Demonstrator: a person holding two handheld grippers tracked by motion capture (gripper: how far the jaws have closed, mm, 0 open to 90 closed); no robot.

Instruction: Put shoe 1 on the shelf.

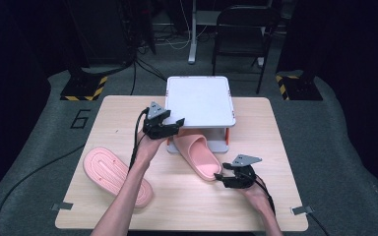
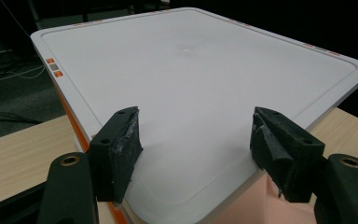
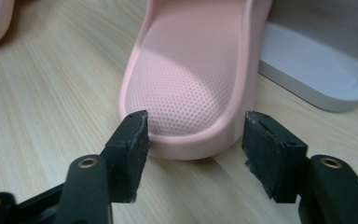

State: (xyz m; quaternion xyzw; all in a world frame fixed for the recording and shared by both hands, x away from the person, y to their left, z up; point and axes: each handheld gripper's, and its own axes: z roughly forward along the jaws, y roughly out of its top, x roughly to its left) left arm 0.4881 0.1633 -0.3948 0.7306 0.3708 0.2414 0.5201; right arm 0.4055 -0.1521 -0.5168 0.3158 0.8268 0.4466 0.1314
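Observation:
A pink slipper (image 1: 197,155) lies sole-down on the wooden table, its toe end tucked under a white two-level rack (image 1: 199,101). In the right gripper view the slipper's heel (image 3: 186,93) lies just ahead of my right gripper (image 3: 196,154), whose jaws stand apart at either side of the heel without pressing it. In the high view my right gripper (image 1: 225,176) sits at the heel. My left gripper (image 1: 170,127) hovers over the rack's near left corner, open and holding nothing; its view looks across the rack's white top (image 2: 191,84). A second pink slipper (image 1: 115,174) lies sole-up at the left.
The table (image 1: 256,128) has bare wood to the right of the rack and along its front edge. A black chair (image 1: 241,29) and cables stand on the floor behind the table. The rack's lower shelf (image 3: 307,70) lies beside the slipper.

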